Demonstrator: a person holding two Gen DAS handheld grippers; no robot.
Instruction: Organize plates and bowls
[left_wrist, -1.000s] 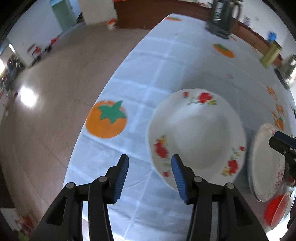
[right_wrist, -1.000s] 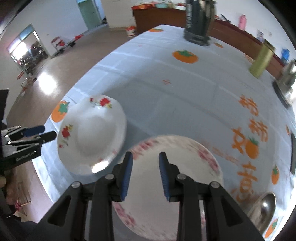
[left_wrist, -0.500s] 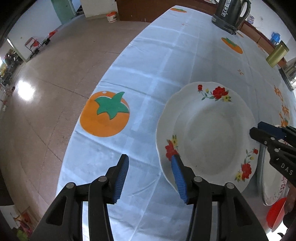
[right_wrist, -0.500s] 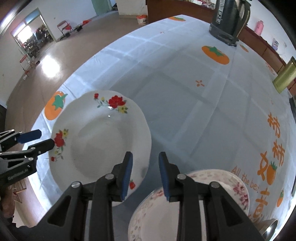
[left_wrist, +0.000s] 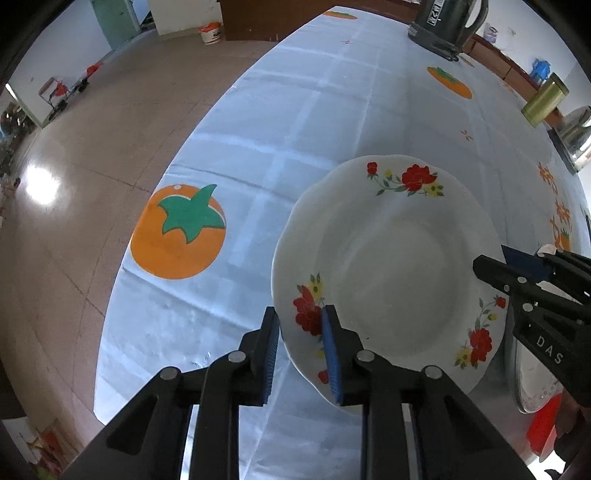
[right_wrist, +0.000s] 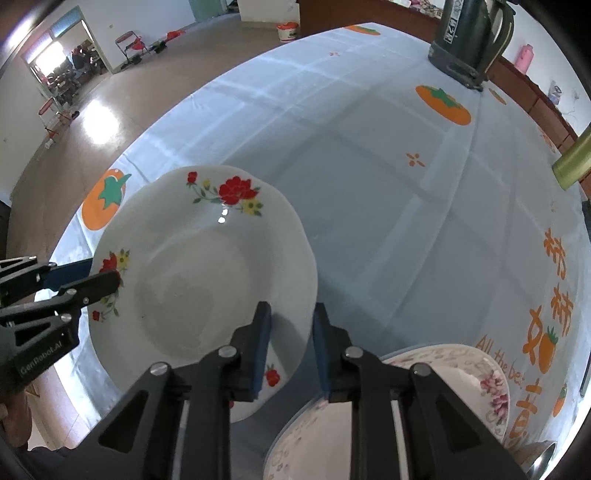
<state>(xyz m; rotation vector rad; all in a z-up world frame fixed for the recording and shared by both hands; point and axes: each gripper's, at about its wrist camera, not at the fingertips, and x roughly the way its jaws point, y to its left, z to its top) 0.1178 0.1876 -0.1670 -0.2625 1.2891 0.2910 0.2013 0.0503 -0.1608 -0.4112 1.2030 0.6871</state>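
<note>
A white deep plate with red flowers (left_wrist: 388, 258) (right_wrist: 192, 280) lies on the pale tablecloth near the table's left edge. My left gripper (left_wrist: 301, 321) (right_wrist: 101, 271) straddles its left rim, one pad on the inner face and one outside. Its jaws are closing and the pads touch the rim. My right gripper (right_wrist: 290, 314) (left_wrist: 491, 258) straddles the opposite rim in the same way, its jaws also closing on it. Both grippers point steeply down. A second plate with pink flowers (right_wrist: 443, 387) sits just right of the first, partly hidden by my right gripper.
The table's edge (left_wrist: 122, 266) drops to the tiled floor on the left. A dark kettle (left_wrist: 443, 22) (right_wrist: 469, 37) and a gold tin (left_wrist: 543, 99) stand at the far side. A red item (left_wrist: 543, 424) and a metal bowl (right_wrist: 539, 458) lie near the pink-flowered plate.
The left jaws have narrowed from wide open onto the plate's rim. The right gripper has moved left from over the pink-flowered plate to the flowered plate's right rim and closed slightly.
</note>
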